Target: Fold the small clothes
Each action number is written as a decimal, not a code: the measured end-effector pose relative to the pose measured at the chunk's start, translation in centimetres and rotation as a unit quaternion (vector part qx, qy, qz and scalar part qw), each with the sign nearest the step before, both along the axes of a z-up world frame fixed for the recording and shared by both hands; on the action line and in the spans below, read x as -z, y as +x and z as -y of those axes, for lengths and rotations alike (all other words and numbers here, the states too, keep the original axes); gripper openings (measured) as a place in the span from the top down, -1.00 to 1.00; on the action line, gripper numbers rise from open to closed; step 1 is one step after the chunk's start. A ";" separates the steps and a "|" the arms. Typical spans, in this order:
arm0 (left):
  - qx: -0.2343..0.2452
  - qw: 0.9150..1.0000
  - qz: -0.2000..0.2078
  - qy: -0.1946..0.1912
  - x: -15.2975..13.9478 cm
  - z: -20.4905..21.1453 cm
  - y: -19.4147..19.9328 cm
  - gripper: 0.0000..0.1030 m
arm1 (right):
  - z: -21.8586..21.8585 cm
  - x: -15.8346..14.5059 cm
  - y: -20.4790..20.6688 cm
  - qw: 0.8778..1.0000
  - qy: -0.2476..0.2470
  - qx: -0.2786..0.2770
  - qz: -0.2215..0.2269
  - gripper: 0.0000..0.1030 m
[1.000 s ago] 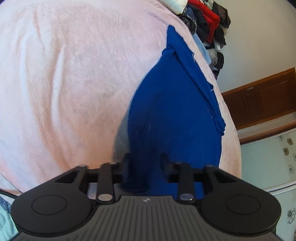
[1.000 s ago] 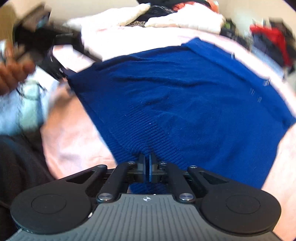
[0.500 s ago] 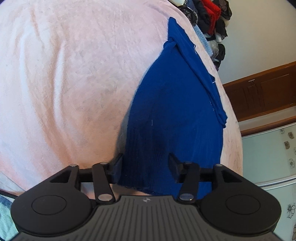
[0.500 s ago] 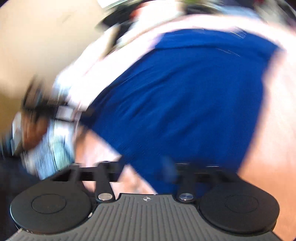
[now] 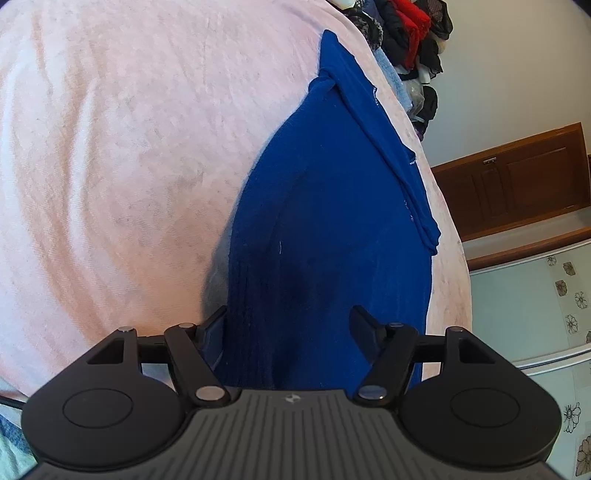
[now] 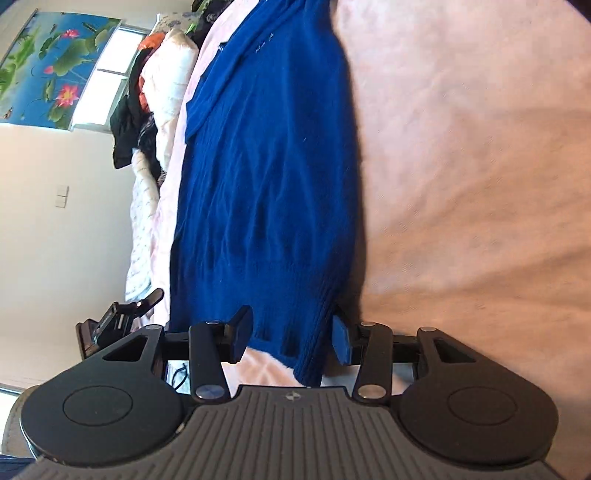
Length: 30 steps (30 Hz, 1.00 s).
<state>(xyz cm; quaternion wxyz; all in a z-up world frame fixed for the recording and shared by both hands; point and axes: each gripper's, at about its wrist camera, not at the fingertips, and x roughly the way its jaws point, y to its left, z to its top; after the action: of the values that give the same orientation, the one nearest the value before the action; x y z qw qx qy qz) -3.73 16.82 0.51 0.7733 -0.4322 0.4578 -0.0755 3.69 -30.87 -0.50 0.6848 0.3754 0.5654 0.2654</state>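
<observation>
1. While my left claw (image 5: 290, 326) points down at the bed, its jaws are opening, and the ribbed hem of the blue sweater (image 5: 332, 229) lies between the two fingers. The pads do not press the cloth, so I call this claw released.
2. From the left wrist view, the sweater lies stretched away from me on the pink blanket (image 5: 122, 158), near the blanket's right edge. A sleeve is folded along the sweater's right side, and the far end narrows to a bunched point.
3. Beyond that far end I see a pile of clothes (image 5: 410, 33), dark and red, against the wall. A wooden cabinet (image 5: 517, 181) stands to the right of the bed.
4. My right claw (image 6: 291, 338) is rolled onto its side, so the room looks tilted in its view. Its jaws are closing, with a corner of the sweater (image 6: 269, 166) hem between the fingers. I see gaps between pads and cloth, so nothing is grasped yet.
5. In the right wrist view, the sweater runs up the middle, with bare blanket (image 6: 480, 166) on its right.
6. On its left I see heaped bedding and clothes (image 6: 155, 96), a window, and a flower picture (image 6: 48, 66) on the wall.
7. Just left of my right claw, part of the other black gripper shows low beside the bed edge.
</observation>
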 end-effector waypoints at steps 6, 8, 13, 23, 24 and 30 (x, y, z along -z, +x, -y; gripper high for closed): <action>0.018 1.000 -0.012 0.002 0.0 -0.1 0.0 -0.10 | 0.6 0.3 -0.7 1.000 -0.001 -0.010 -0.010 0.41; 0.023 1.000 -0.015 0.006 0.1 -0.1 0.1 -0.03 | 0.5 0.5 -0.7 1.000 0.000 -0.012 -0.014 0.48; 0.032 0.999 -0.025 0.035 0.1 0.6 0.8 0.57 | -0.2 1.5 -0.3 0.999 0.028 -0.002 -0.025 0.58; 0.104 0.985 -0.013 0.134 -2.8 1.9 1.1 0.85 | 0.9 -2.6 -1.7 0.996 -0.054 -0.046 0.059 0.86; 0.102 0.984 -0.032 0.141 -2.0 1.7 1.3 0.85 | 1.0 -2.0 -1.8 0.995 -0.070 -0.054 0.047 0.86; 0.106 0.984 -0.037 0.138 -1.7 1.2 1.2 0.86 | 1.2 -1.1 -1.8 0.996 -0.057 -0.049 0.040 0.87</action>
<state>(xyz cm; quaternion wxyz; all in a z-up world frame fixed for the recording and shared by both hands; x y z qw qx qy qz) -2.53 15.61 2.16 0.7956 -0.2726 0.5355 -0.0771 1.92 -32.06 0.61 0.7132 0.2969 0.5695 0.2809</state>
